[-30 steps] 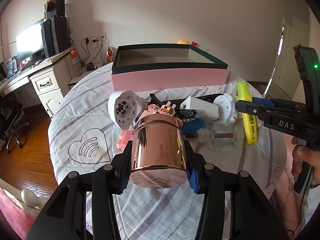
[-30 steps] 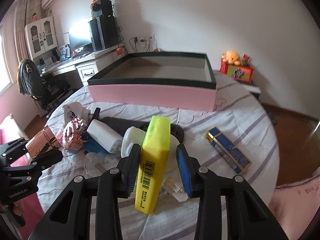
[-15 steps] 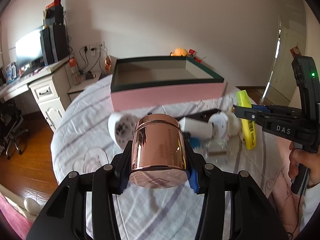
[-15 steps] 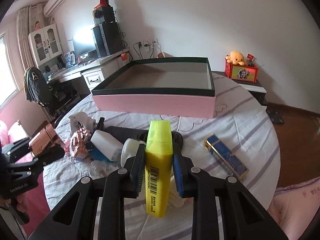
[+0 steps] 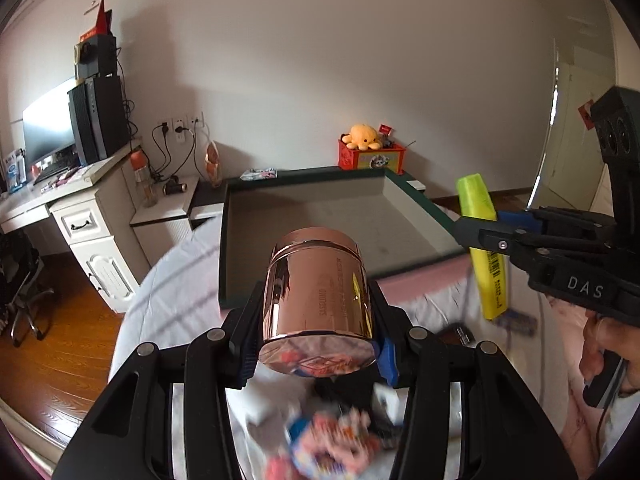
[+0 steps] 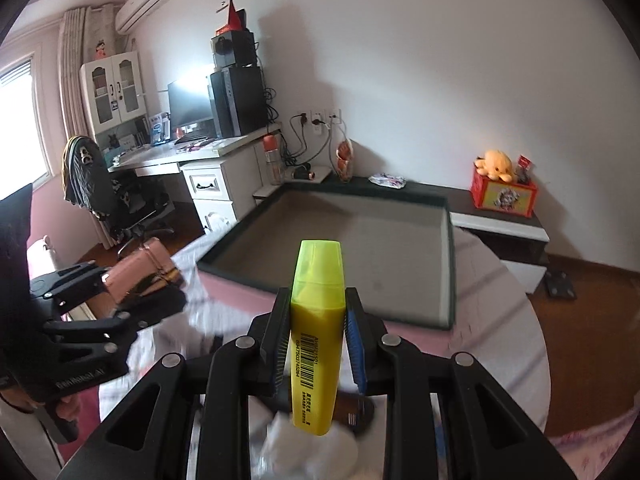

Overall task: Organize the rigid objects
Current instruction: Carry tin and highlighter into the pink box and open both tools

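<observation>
A shiny rose-gold jar lies on its side between the pads of my left gripper, which is shut on it and holds it in the air just before the box. My right gripper is shut on a yellow highlighter, cap pointing toward the box. Ahead of both stands a wide shallow box with a dark green rim, pink outer wall and bare grey floor. From the left wrist view the highlighter and right gripper hang at the right. In the right wrist view the jar shows at the left.
Blurred small objects lie on the striped round table below the grippers. A white desk with monitor and computer tower stands at the left. A red box with an orange plush sits on a low cabinet behind.
Both grippers rose off the table and moved toward the box. The right gripper closed on the highlighter and lifted it. The jar stayed held in the left gripper.
</observation>
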Demonstrator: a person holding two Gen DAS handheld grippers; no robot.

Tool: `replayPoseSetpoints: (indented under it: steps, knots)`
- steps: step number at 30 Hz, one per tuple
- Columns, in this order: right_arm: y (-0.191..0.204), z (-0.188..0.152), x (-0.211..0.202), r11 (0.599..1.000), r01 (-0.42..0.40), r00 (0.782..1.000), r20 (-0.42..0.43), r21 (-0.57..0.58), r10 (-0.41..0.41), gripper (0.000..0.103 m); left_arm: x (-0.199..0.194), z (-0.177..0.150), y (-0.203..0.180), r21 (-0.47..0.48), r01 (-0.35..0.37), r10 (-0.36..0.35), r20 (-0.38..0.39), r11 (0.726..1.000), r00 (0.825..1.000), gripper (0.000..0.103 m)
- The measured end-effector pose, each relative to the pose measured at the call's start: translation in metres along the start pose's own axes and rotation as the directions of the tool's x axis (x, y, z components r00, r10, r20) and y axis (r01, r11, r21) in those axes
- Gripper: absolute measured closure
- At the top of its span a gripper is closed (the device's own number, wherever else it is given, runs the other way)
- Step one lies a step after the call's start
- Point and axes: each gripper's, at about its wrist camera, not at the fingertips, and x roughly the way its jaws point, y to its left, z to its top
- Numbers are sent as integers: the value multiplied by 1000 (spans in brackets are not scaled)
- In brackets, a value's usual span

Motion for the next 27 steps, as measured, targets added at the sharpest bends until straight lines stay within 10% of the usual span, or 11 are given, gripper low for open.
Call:
replayPoseSetpoints:
  steps: [10, 27]
  knots:
    - [-2, 57, 83, 1000, -30, 998, -49, -1, 30, 77, 79, 47, 29, -30, -61, 59, -72, 998, 996, 56]
    - [-13, 35, 165, 994, -44, 971, -228, 97, 65, 76, 112, 36, 37, 3, -128, 127, -157, 992, 979, 46]
